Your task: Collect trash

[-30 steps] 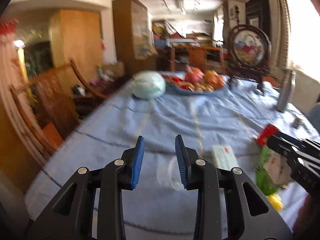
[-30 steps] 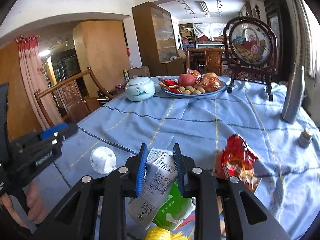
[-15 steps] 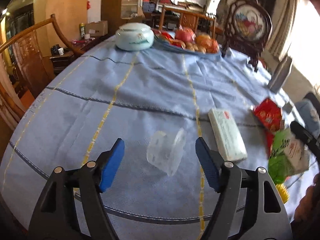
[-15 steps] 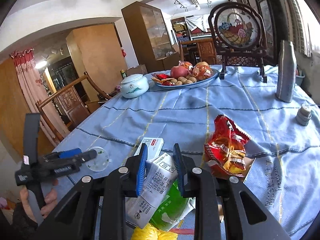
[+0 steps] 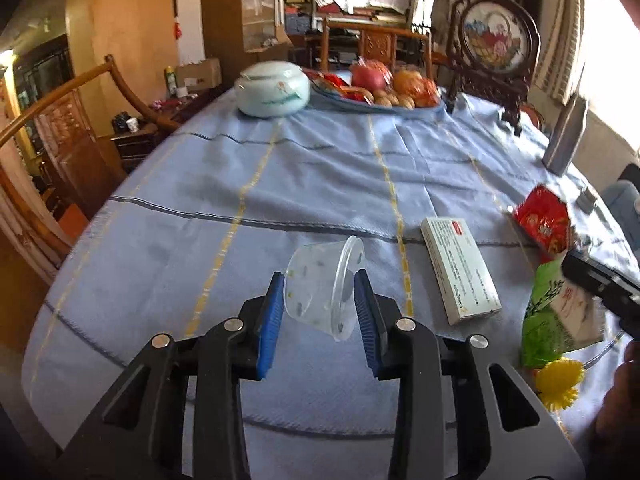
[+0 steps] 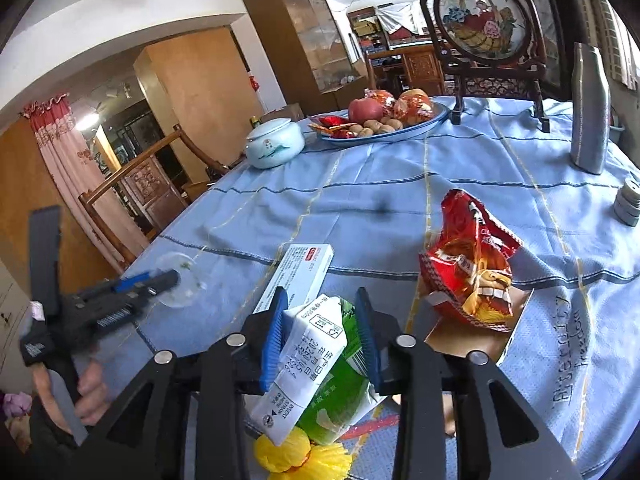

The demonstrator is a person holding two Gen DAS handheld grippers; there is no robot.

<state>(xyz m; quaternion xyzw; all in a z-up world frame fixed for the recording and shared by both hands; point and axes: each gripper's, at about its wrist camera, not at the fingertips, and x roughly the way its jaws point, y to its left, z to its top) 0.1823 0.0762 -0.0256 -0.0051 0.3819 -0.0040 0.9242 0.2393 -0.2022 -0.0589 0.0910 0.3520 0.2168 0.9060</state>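
Trash lies scattered over the near end of a blue tablecloth [image 5: 320,168]. From the left wrist, the left gripper [image 5: 319,316] is closing its blue pads on a clear plastic cup [image 5: 324,286] that is tipped on its side, one pad against the base, the other at the rim. Just right of it a white carton box [image 5: 460,268] lies flat; a red snack bag [image 5: 544,220] sits farther right.

From the right wrist, the right gripper [image 6: 320,334] has a green-and-white milk carton [image 6: 316,364] between its pads as the jaws ease apart; the pads touch its sides. A yellow flower [image 6: 288,452] lies under the carton. The white box [image 6: 304,272] rests just beyond, the red bag [image 6: 472,268] to the right. At left, the other gripper [image 6: 170,278] reaches the cup [image 6: 180,284].
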